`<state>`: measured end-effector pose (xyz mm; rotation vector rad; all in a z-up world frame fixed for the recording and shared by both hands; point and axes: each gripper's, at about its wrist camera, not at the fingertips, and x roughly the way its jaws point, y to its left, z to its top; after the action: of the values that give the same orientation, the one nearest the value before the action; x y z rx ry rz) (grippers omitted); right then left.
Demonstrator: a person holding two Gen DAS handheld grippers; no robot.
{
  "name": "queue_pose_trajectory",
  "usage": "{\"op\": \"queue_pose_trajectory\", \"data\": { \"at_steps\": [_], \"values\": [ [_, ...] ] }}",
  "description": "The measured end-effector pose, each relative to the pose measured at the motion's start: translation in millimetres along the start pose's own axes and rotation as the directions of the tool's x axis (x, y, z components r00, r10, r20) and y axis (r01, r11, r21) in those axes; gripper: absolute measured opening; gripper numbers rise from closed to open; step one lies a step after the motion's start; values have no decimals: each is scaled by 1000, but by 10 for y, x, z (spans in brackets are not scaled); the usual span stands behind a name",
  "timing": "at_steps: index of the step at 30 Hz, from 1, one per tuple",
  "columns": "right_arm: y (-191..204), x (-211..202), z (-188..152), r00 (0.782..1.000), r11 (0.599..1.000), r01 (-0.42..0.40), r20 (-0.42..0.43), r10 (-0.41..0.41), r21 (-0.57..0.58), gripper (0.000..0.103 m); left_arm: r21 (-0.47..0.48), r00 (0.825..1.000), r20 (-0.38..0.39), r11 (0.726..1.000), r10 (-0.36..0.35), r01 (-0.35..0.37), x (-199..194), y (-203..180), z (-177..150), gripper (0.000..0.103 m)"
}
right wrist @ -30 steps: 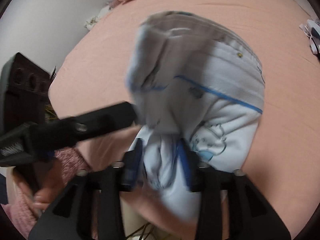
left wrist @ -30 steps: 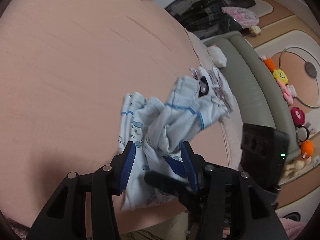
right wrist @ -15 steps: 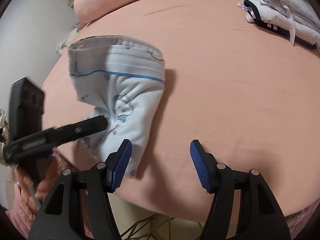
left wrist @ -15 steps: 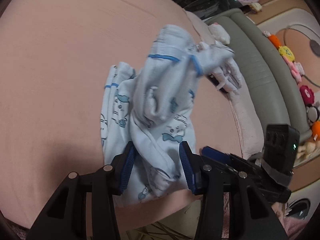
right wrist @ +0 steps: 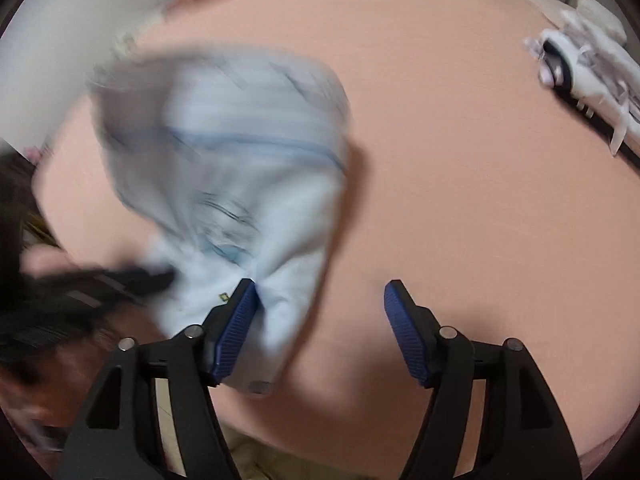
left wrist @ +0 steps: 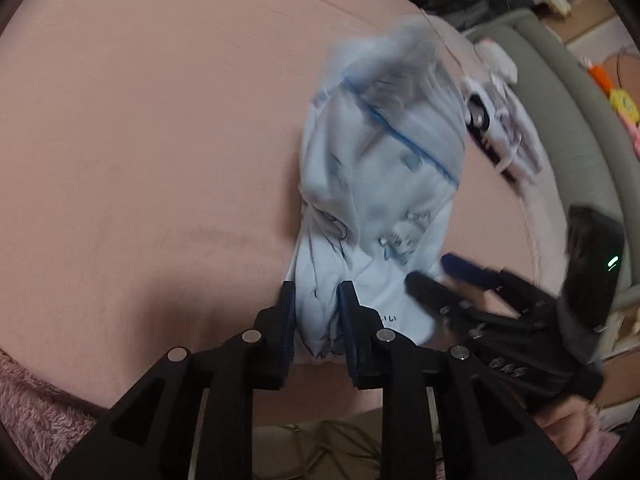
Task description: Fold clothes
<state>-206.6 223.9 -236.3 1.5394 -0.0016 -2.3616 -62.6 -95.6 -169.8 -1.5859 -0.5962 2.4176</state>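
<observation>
Garment [left wrist: 372, 208] bunched between left tongs [left wrist: 317, 312], beside opening right tongs [right wrist: 320, 320].

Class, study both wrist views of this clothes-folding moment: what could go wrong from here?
1. The left gripper pinches only a bunched end of the light blue garment, and it is opening, so the cloth may slip out.
2. The right gripper is opening, with cloth against only one of its fingers; it may close on too little.
3. The garment hangs twisted above the pink bed, so it may land creased.

The left gripper [left wrist: 317, 312] points steeply down, jaws opening slightly around cloth; the right gripper [right wrist: 320, 330] widens, nothing pinched.
</observation>
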Motion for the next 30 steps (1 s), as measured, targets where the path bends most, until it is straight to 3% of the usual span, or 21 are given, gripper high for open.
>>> {"op": "queue_pose_trajectory", "data": {
  "at_steps": [1,3,6,7,10,14,17,19,21,24,27,30],
  "values": [
    [25,30,-5,1000,1000,12,-8,-12,-3,67,20,998,53,999,46,-47,-92,-14,7,45],
    [80,39,-19,1000,1000,24,-2,-24,-10,67,35,994,95,998,52,-56,-188,-8,20,45],
    [187,-29,-54,999,999,22,46,-20,-36,68,73,993,56,993,-101,97,-169,-100,36,45],
    [222,13,-72,999,998,33,37,-31,-52,68,88,996,32,993,-85,82,-116,-124,41,45],
    [211,159,-143,999,998,52,1,-52,-44,70,70,996,-58,995,75,-70,172,-126,11,45],
    [74,110,-173,999,999,34,-19,-34,28,71,28,1000,-8,999,20,-20,-20,-17,28,46],
    [63,-20,-202,992,991,125,23,-126,37,71,14,999,20,999,-36,36,-96,-2,41,44],
    [-30,-207,-248,995,997,73,64,-75,22,70,23,997,30,998,-67,67,-91,-62,57,44],
    [165,-217,-280,996,999,10,88,-7,-37,69,33,998,25,998,-61,60,-50,-102,76,44],
    [169,-223,-406,998,981,46,58,-35,-189,69,25,1000,-7,999,-28,28,52,-98,59,44],
    [120,-42,-462,997,983,75,-3,-77,-168,73,5,999,-52,1000,-1,2,145,-36,34,47],
    [-182,-40,-463,998,999,-29,-54,28,-24,74,-33,997,-67,998,-46,44,38,81,-17,47]
  ]
}}
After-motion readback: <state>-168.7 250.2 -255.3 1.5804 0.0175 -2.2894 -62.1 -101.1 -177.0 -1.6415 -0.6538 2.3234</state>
